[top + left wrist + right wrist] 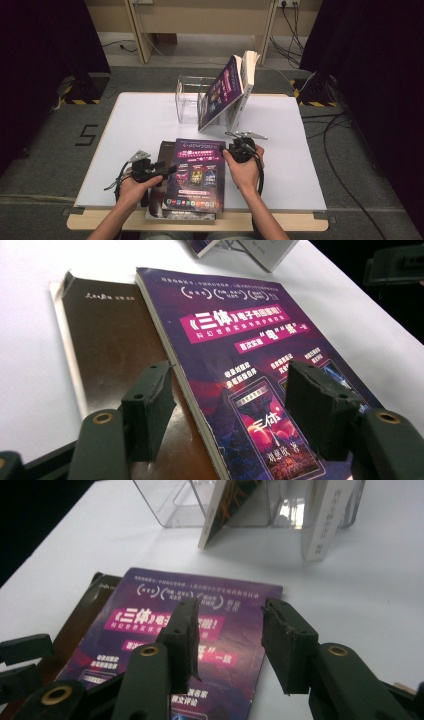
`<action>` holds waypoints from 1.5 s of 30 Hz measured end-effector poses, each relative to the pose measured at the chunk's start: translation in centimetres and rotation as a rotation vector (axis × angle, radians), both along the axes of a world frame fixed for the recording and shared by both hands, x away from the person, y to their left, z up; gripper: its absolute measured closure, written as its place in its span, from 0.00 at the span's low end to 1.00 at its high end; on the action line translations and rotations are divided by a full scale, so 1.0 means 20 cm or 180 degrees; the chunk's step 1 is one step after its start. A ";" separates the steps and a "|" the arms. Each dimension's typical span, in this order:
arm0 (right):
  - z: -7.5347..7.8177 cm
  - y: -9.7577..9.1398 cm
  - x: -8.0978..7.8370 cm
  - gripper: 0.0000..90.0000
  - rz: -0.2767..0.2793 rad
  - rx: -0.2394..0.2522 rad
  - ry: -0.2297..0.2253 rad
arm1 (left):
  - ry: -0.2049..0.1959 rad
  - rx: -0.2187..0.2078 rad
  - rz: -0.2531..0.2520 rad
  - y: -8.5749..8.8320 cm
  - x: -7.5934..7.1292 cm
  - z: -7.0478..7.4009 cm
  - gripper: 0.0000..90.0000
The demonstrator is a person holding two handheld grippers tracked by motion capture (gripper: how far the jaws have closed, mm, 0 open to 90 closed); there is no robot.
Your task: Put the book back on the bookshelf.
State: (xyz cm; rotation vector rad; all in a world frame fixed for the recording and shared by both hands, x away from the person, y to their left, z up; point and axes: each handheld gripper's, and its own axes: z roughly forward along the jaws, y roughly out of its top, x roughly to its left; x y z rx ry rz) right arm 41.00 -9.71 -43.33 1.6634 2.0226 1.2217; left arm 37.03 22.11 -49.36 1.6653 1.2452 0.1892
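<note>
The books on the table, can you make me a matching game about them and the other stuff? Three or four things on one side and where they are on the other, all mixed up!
Things:
1. purple book
2. brown book
3. clear plastic holder
4. right gripper

Places or states:
A. lying underneath another book, sticking out at its left
B. at the far side of the white table, with books leaning on it
C. jaws open, at the right edge of the top book
D. lying flat on top of the stack

Pairs: 1-D, 2-A, 3-B, 4-C

a lab: black curtains [45,40], taped floor cables [345,145].
</note>
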 end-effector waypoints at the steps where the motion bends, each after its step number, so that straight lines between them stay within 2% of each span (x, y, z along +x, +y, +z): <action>1: -0.01 0.00 0.00 0.65 0.0017 0.0006 0.0027 | 0.0015 0.0001 -0.0001 0.00 0.00 0.00 0.39; 6: -0.06 0.00 0.00 0.64 0.0066 0.0059 0.0208 | 0.0038 0.0013 0.0008 0.00 0.02 -0.01 0.39; 11: -0.10 -0.01 0.00 0.64 0.0083 0.0071 0.0296 | 0.0075 0.0016 0.0008 -0.01 0.02 -0.02 0.39; 15: -0.13 -0.01 0.00 0.64 0.0077 0.0094 0.0425 | 0.0092 0.0020 -0.0005 -0.01 0.03 -0.02 0.39; 21: -0.16 -0.01 -0.01 0.64 0.0105 0.0084 0.0532 | 0.0065 0.0037 -0.0025 -0.02 0.03 0.01 0.39; 34: -0.18 -0.01 -0.01 0.64 0.0126 0.0067 0.0555 | 0.0038 0.0062 -0.0047 -0.03 0.04 0.05 0.39; 45: -0.20 0.00 -0.01 0.64 0.0159 0.0037 0.0602 | 0.0259 0.0151 -0.0033 -0.05 0.06 -0.01 0.39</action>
